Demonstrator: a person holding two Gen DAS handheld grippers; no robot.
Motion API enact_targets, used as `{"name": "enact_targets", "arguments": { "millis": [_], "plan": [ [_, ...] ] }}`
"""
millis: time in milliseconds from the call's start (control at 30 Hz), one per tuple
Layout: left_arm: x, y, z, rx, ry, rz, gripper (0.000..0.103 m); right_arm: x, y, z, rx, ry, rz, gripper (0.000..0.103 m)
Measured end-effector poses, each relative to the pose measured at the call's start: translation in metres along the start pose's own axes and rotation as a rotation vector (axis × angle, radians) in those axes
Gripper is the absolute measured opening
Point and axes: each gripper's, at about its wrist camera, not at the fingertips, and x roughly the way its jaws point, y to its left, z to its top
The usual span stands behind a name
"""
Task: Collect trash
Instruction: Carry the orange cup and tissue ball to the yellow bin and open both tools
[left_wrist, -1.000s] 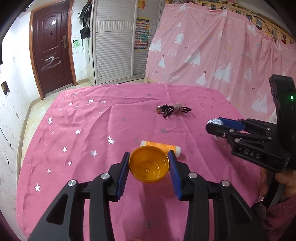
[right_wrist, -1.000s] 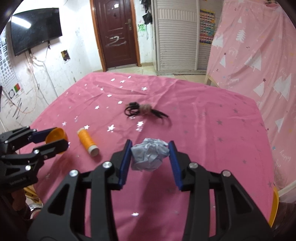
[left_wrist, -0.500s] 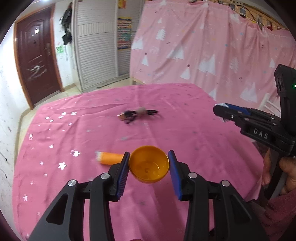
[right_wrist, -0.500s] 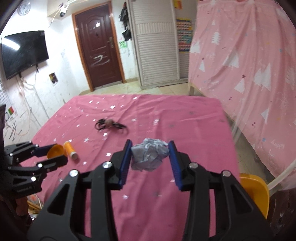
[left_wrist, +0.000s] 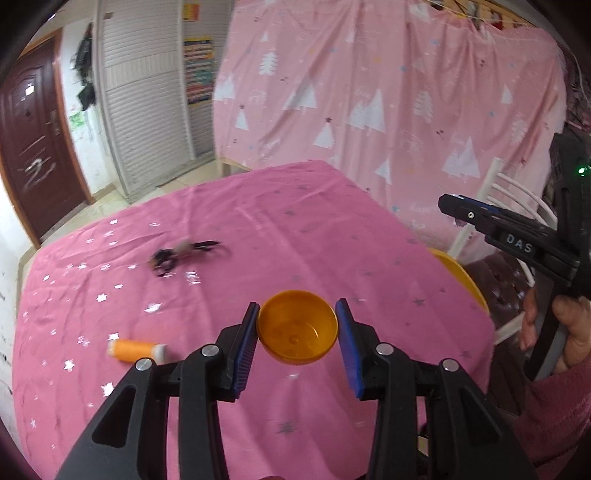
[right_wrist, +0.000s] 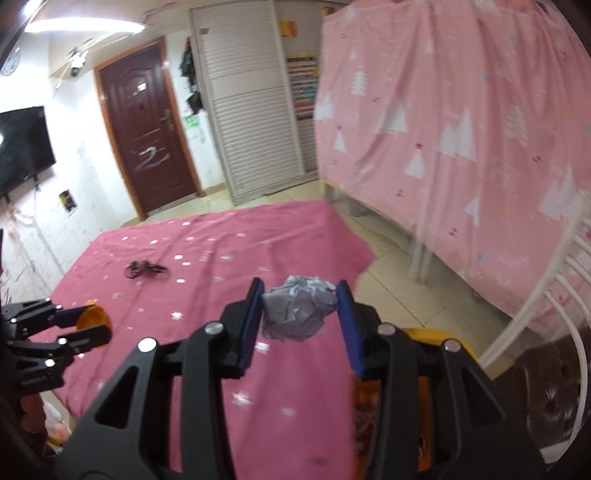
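The left gripper (left_wrist: 297, 330) has its jaws closed partway on an orange cup (left_wrist: 297, 326), gripped at the rim; it looks light, stiff and slick. The right gripper (right_wrist: 300, 312) pinches a paper wad (right_wrist: 297, 312), soft and crushable, above the counter (right_wrist: 207, 258) edge near a yellow bin (right_wrist: 428, 338).

R gripper (right_wrist: 299, 312) clamps crumpled paper (right_wrist: 298, 314) — above pink tablecloth (right_wrist: 207, 266).
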Motion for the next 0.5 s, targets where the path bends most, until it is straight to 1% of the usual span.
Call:
{"name": "enact_targets", "arguments": {
  "millis": [133,267,367,500],
  "plan": [
    [0.008,-0.021,0.007,0.032,0.036,-0.06,0.035,-0.002,-0.03,-0.012,0.023,0.025,-0.063,0.038],
    [0.014,-0.044,0.02,0.059,0.045,-0.106,0.035,-0.001,-0.054,-0.023,0.048,0.049,-0.104,0.038],
    [0.019,-0.061,0.031,0.08,0.048,-0.133,0.035,0.002,-0.065,-0.028,0.066,0.062,-0.12,0.038],
    [0.024,-0.086,0.045,0.11,0.045,-0.161,0.035,0.011,-0.078,-0.034,0.09,0.087,-0.119,0.038]
  ]
}}
